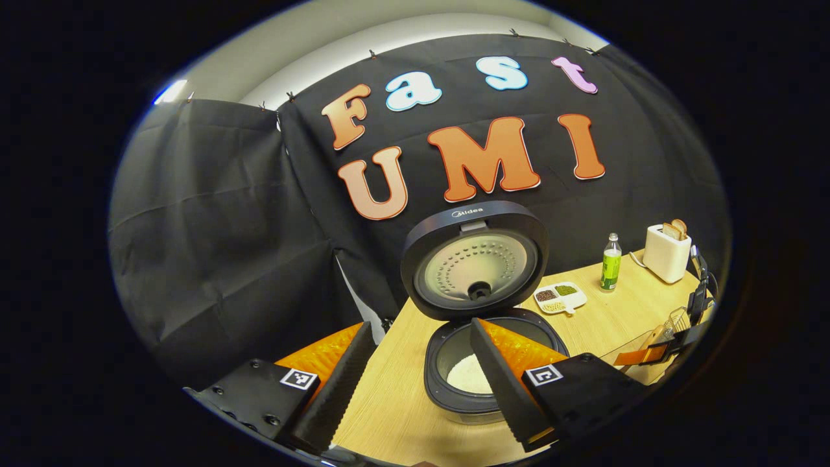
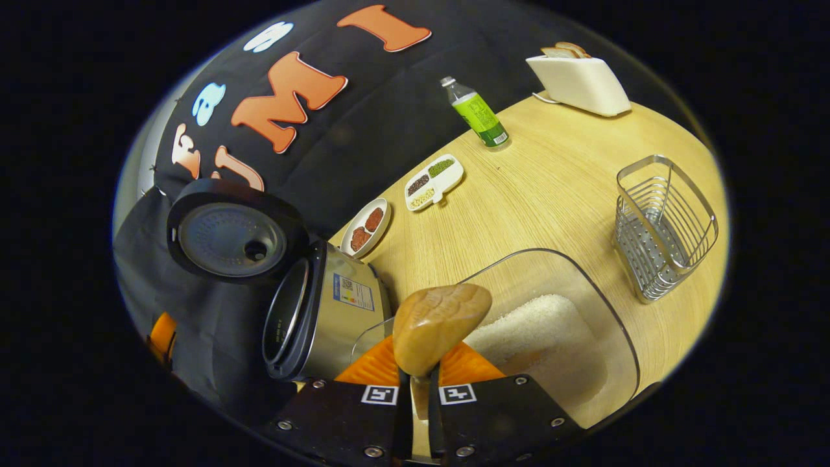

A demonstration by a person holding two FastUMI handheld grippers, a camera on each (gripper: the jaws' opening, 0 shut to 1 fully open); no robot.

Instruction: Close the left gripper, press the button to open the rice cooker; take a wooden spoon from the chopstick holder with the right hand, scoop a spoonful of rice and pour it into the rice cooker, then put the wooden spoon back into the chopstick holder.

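Observation:
The rice cooker (image 1: 483,383) stands with its lid (image 1: 473,259) raised, and white rice lies in its pot. My left gripper (image 1: 421,327) hangs open in front of it, one finger on each side of the pot's near-left rim, holding nothing. My right gripper (image 2: 420,373) is shut on the handle of the wooden spoon (image 2: 441,327). The spoon's bowl hovers over the near-left part of the clear rice container (image 2: 551,337). I cannot tell whether the spoon carries rice. The wire chopstick holder (image 2: 664,227) stands to the right of the container. The cooker (image 2: 324,311) sits left of the spoon.
On the wooden table (image 2: 551,181) are a divided dish of beans (image 2: 433,175), a small plate (image 2: 366,227), a green bottle (image 2: 476,113) and a white toaster (image 2: 577,81) with bread. The other gripper (image 1: 697,298) shows far right by the wire holder (image 1: 674,321).

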